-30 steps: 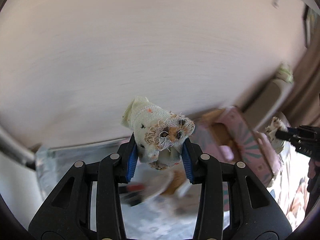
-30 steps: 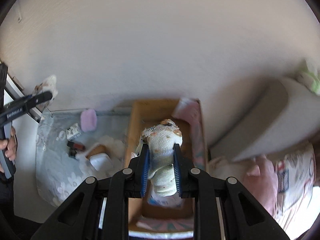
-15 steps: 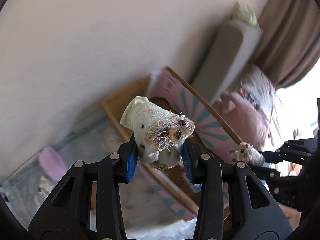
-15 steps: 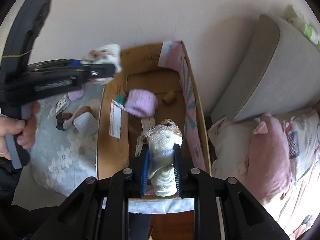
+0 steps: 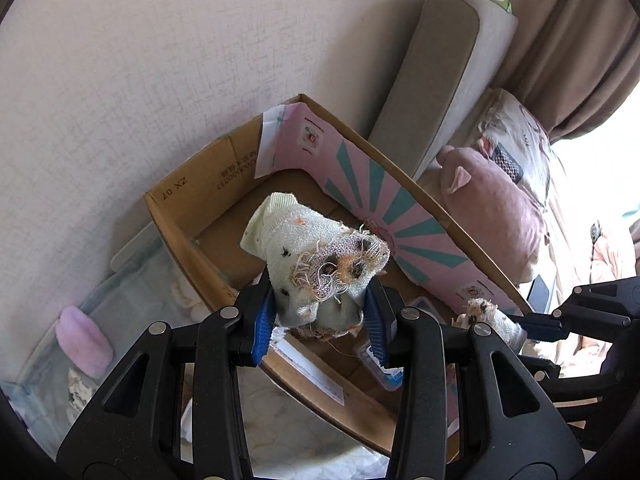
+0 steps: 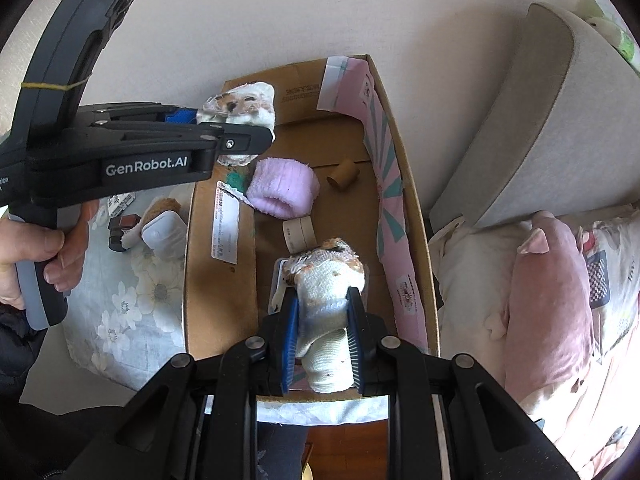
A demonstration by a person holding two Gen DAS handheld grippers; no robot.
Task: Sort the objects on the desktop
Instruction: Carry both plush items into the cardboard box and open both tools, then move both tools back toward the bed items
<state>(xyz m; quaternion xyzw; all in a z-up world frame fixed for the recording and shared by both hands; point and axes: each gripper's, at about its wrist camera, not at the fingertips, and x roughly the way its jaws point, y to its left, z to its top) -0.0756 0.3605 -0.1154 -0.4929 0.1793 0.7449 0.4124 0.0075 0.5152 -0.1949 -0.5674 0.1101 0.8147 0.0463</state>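
My left gripper (image 5: 320, 308) is shut on a frayed white sock with orange and black spots (image 5: 316, 248), held over the far end of an open cardboard box (image 5: 180, 232). My right gripper (image 6: 322, 320) is shut on a matching spotted sock (image 6: 328, 276) above the near half of the same box (image 6: 224, 280). In the right wrist view the left gripper (image 6: 248, 132) reaches in from the left, a hand on its handle, with its sock (image 6: 244, 100) at the box's far left corner. In the left wrist view the right gripper (image 5: 520, 326) and its sock (image 5: 486, 316) enter from the right.
Inside the box lie a fuzzy purple roll (image 6: 284, 192), a brown tube (image 6: 344, 172) and a tape roll (image 6: 298, 232). Left of it a floral cloth (image 6: 120, 312) carries a white case (image 6: 164, 236) and small items. A grey cushion (image 6: 520, 120) and pink pillow (image 6: 552, 312) are on the right.
My left gripper has swung from above the floral cloth over to the box, still holding its sock. My right gripper has sunk closer to the box with its sock.
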